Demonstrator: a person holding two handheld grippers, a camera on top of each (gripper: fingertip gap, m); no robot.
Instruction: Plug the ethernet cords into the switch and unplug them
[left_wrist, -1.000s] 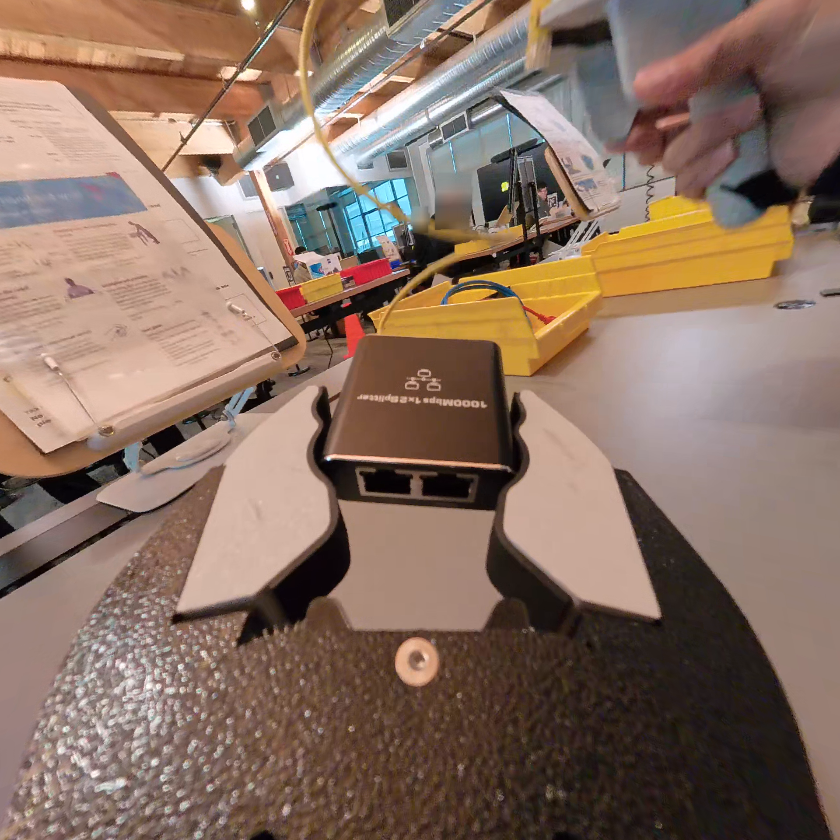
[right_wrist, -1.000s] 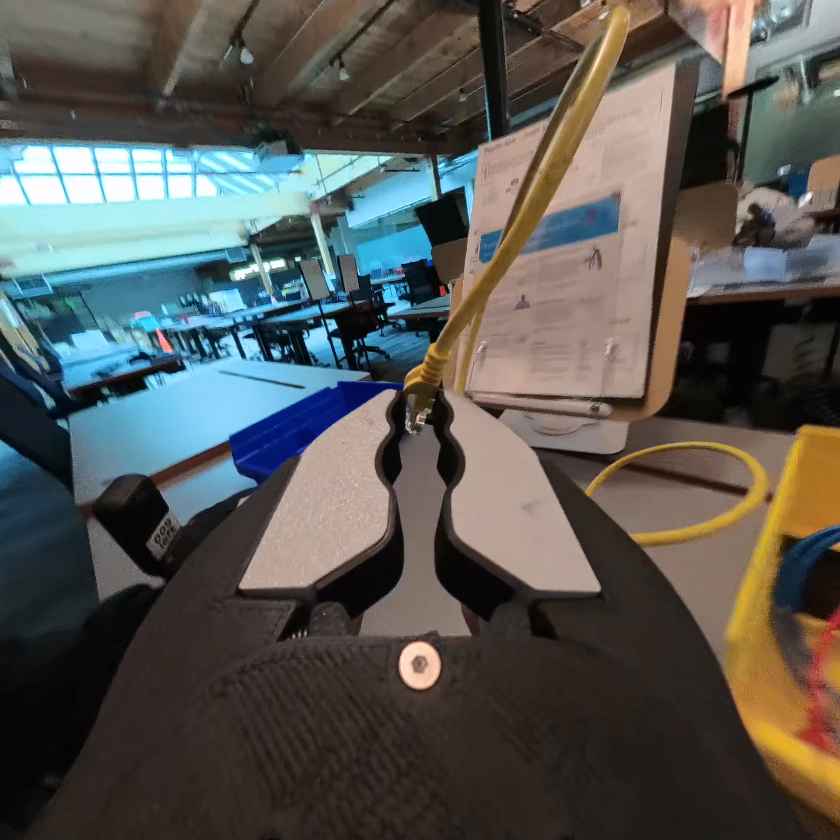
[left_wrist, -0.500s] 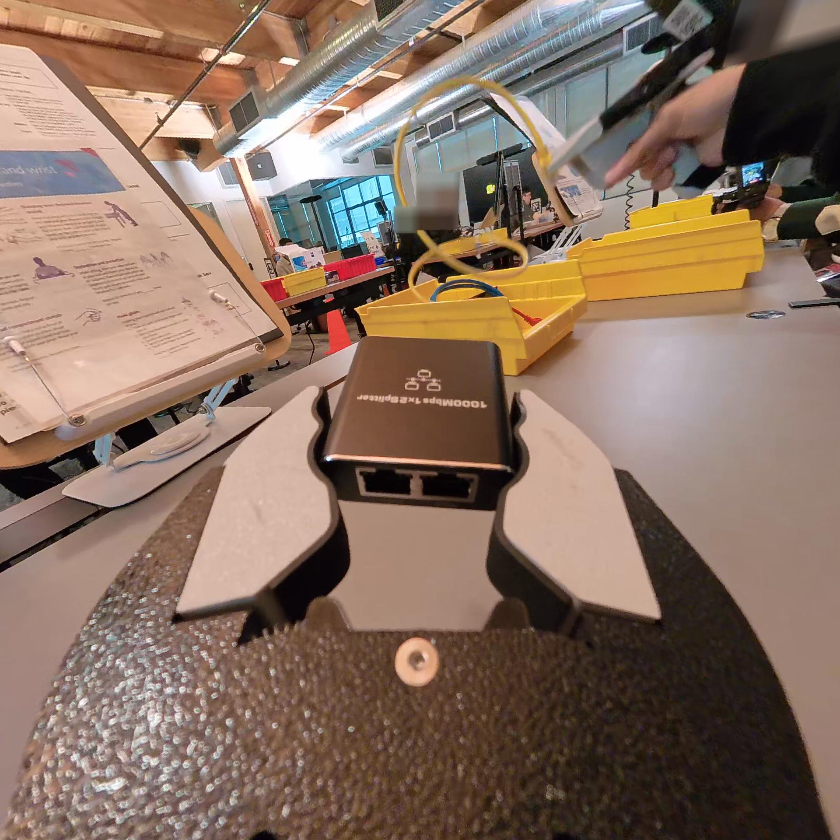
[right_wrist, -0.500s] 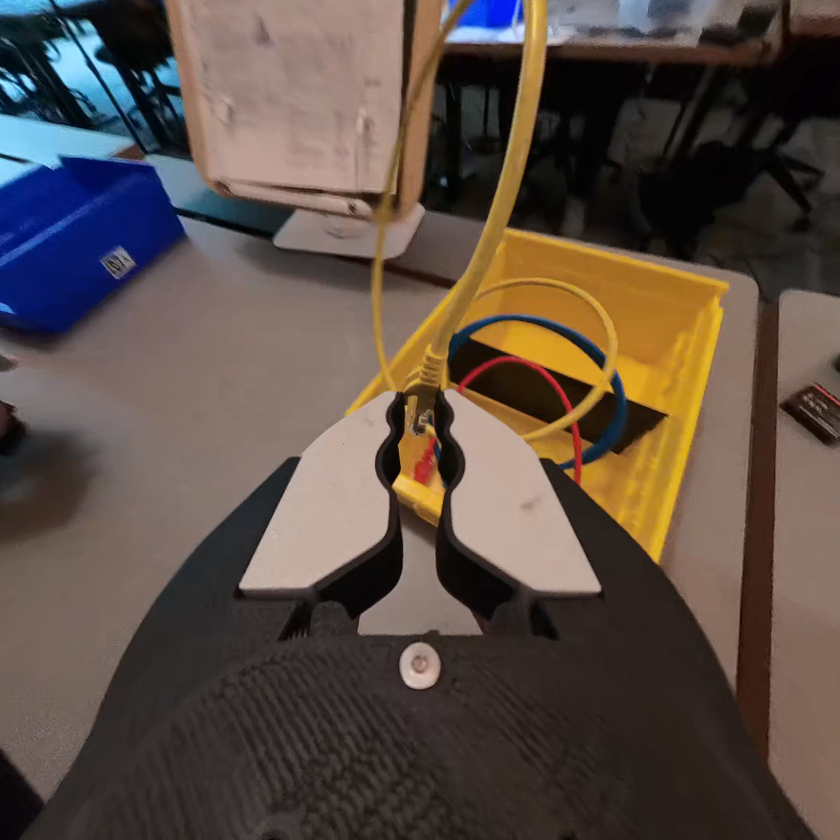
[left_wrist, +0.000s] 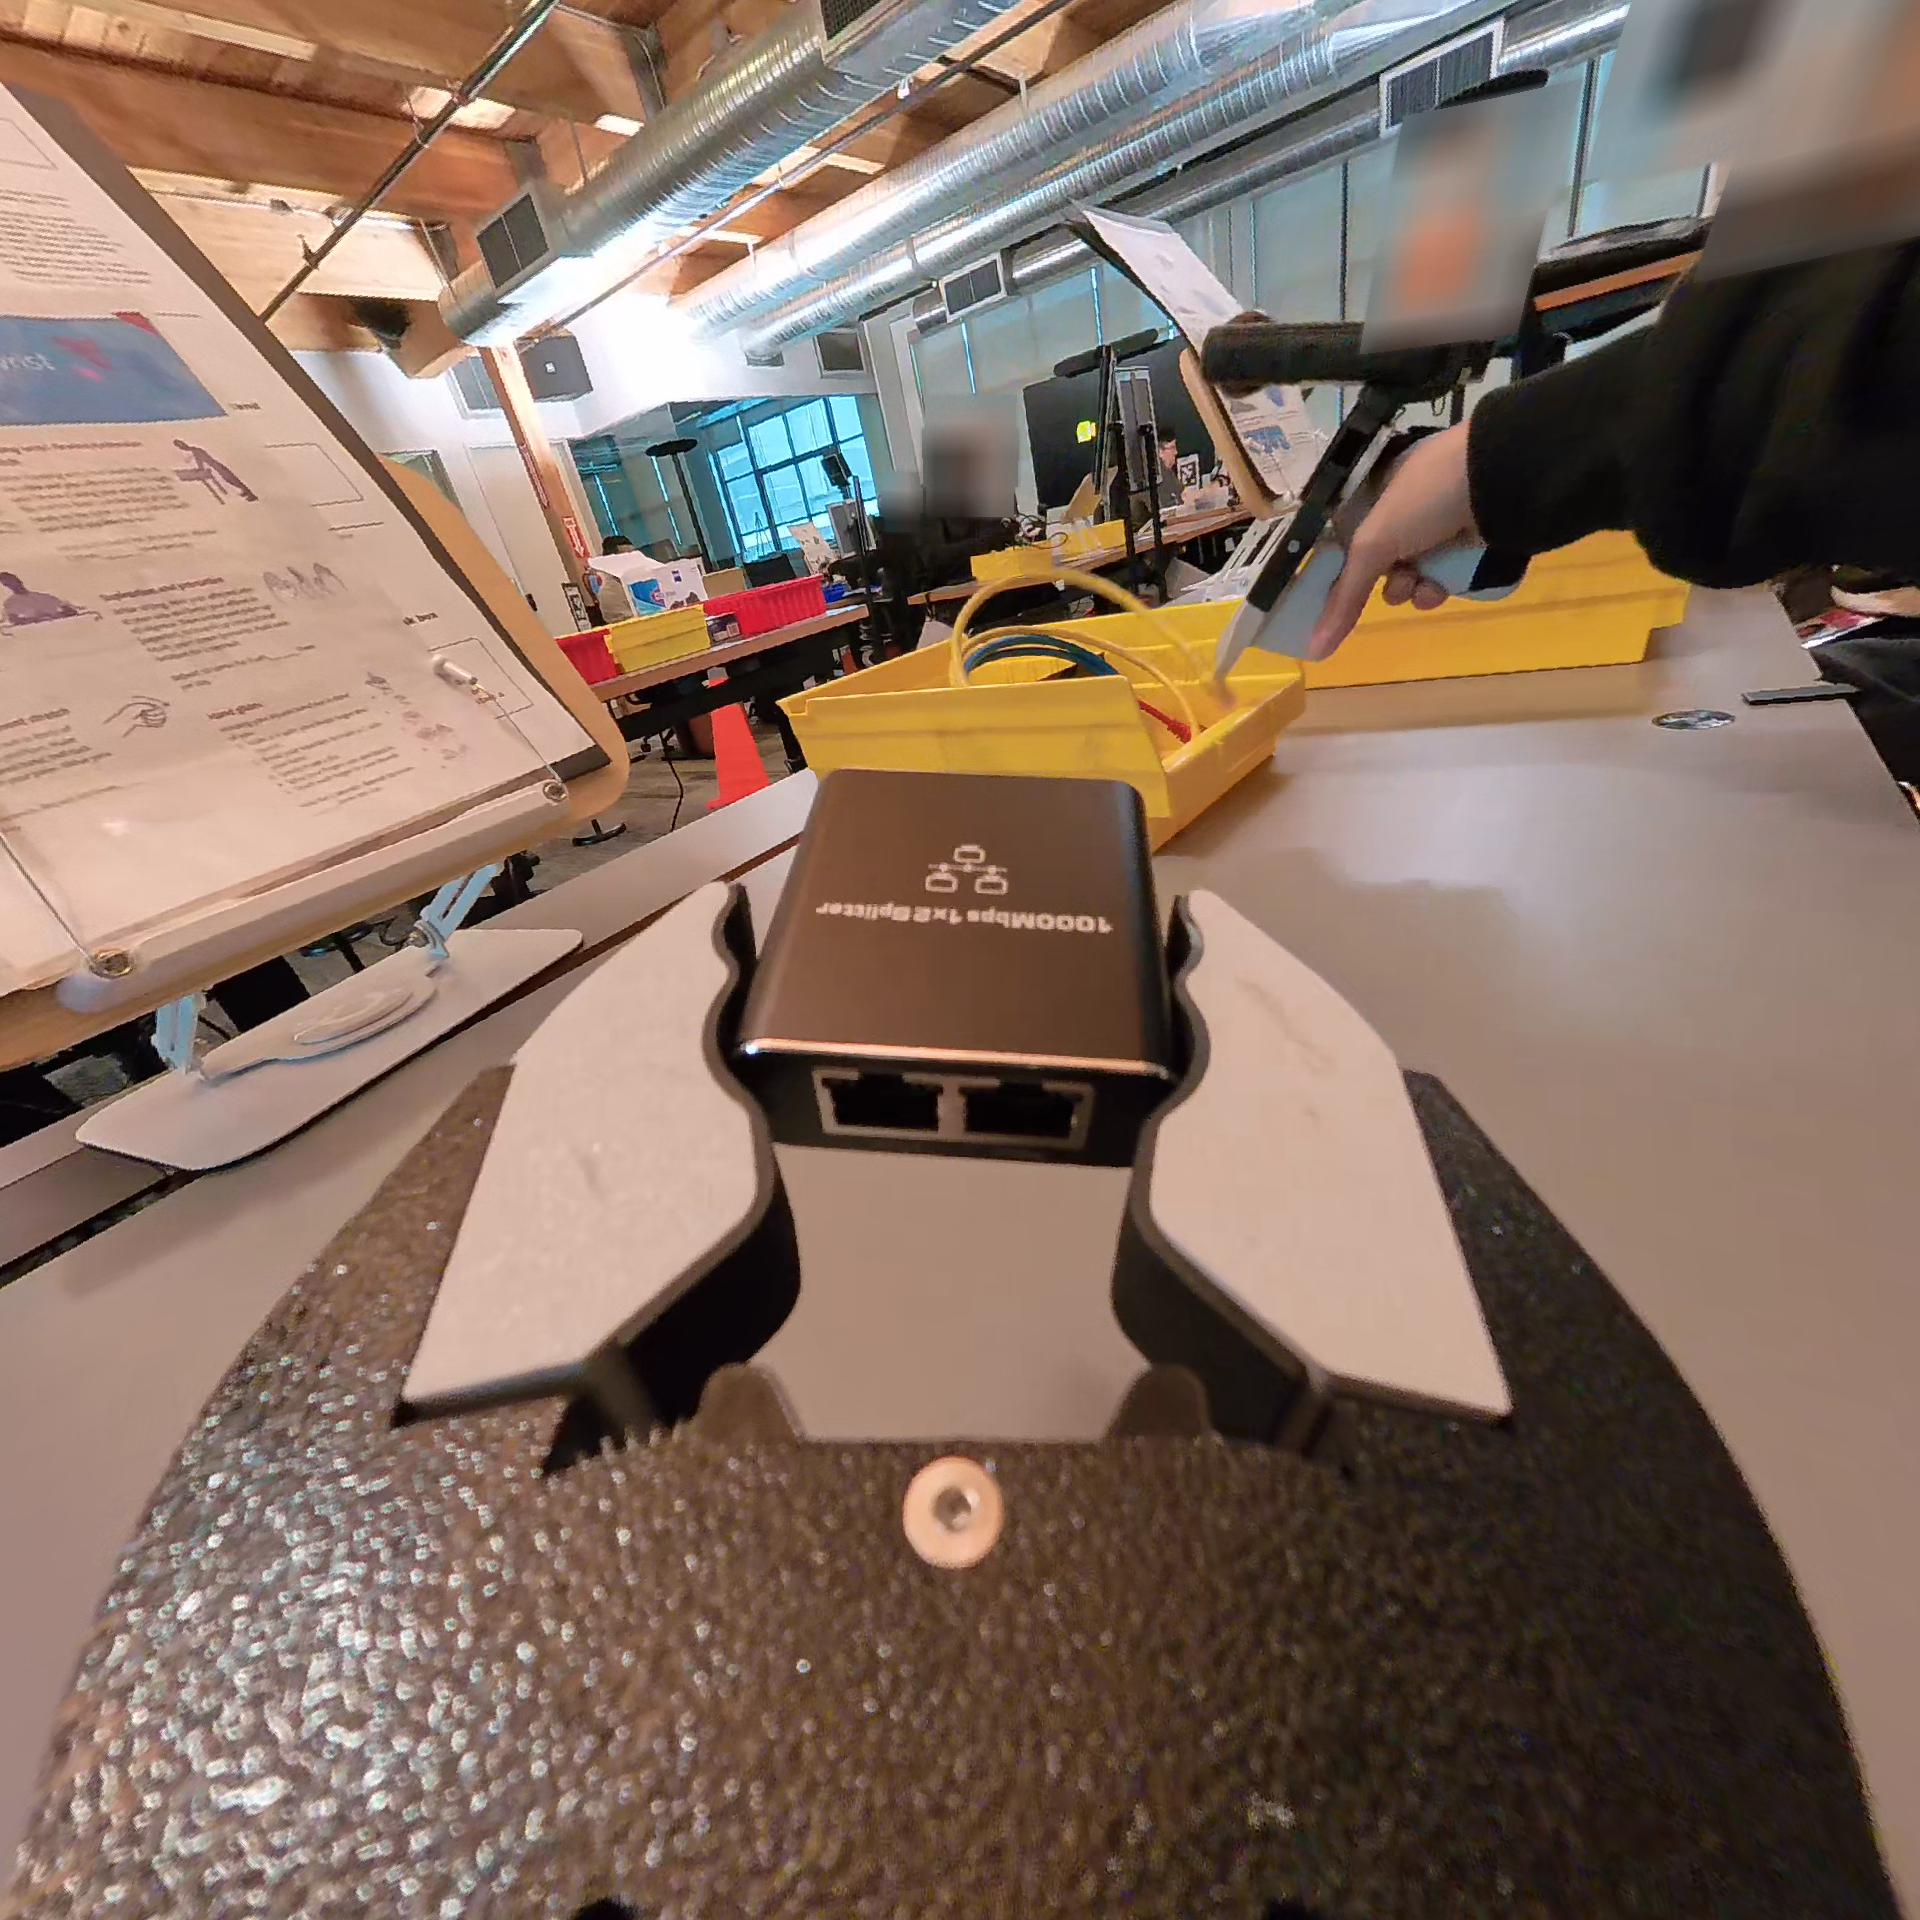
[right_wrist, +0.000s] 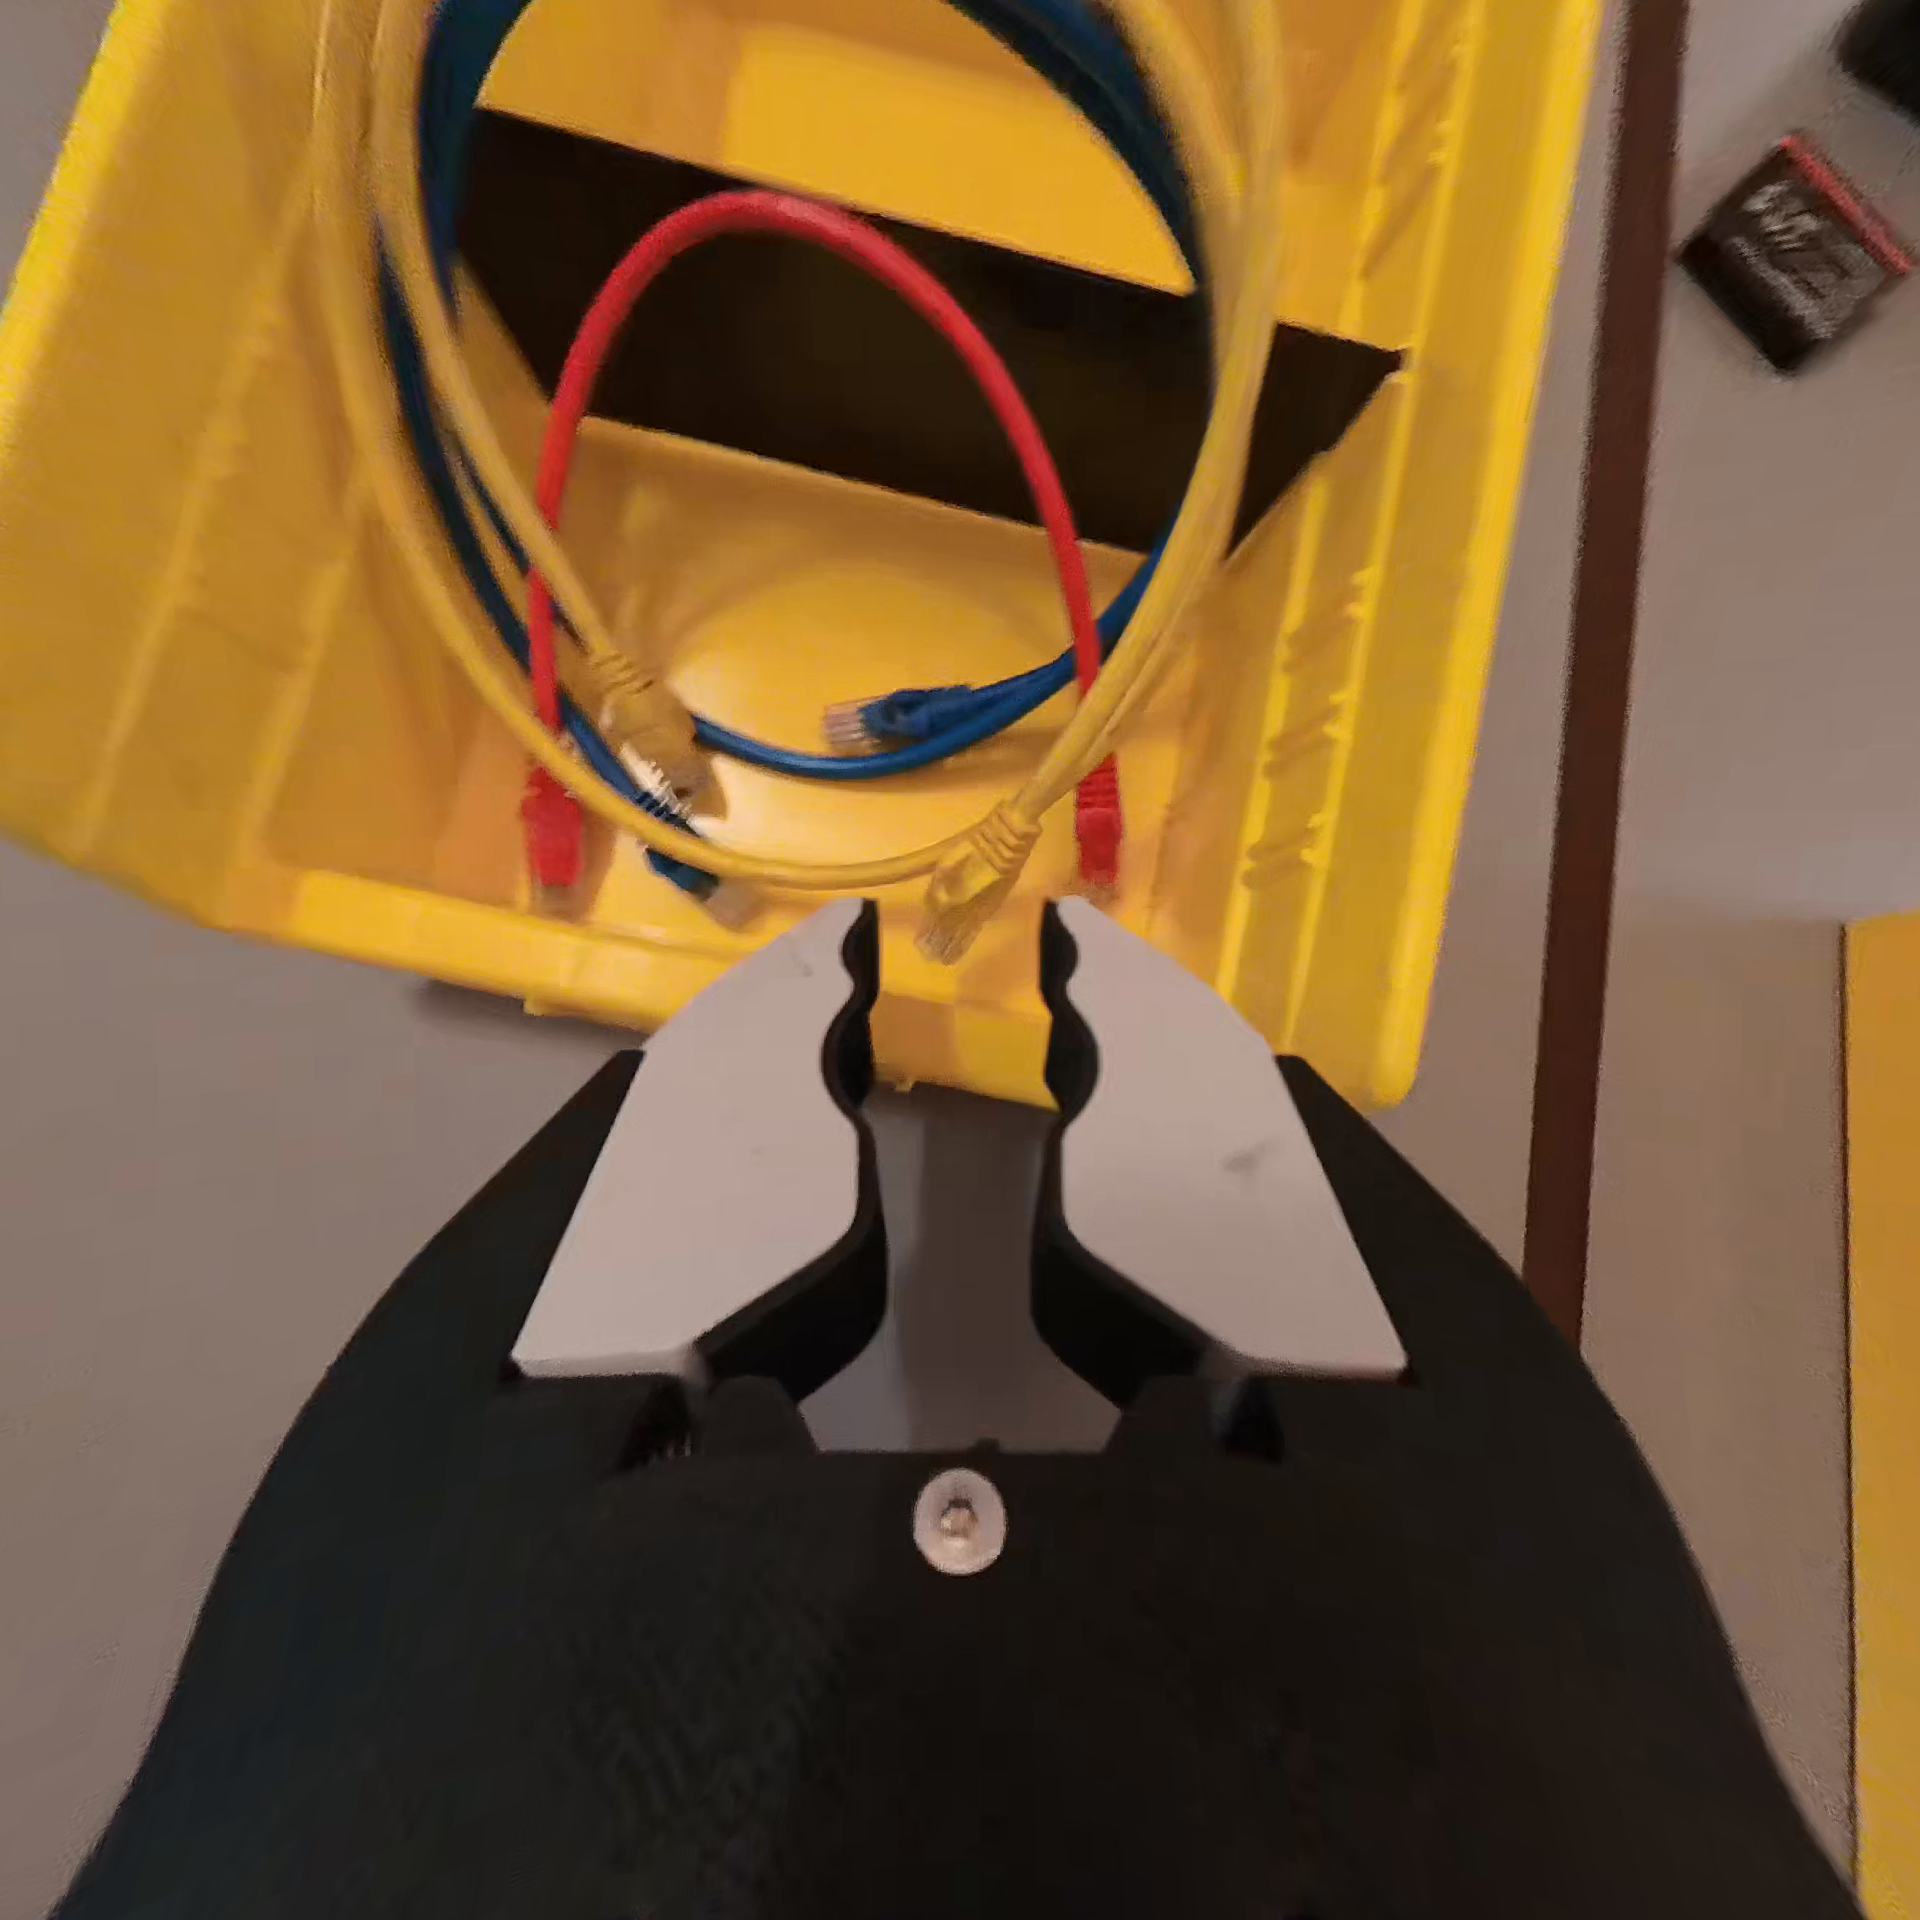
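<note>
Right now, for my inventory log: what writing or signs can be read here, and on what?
Black switch: white print and an icon, wording not copied here.
Propped-up sheet: printed text, not copied.
Dark packet: too blurred to read.

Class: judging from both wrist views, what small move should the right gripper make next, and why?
Probably lift clear of the yellow bin: the right gripper is open, the yellow cord lies released beside the others, and the switch ports are empty.
</note>
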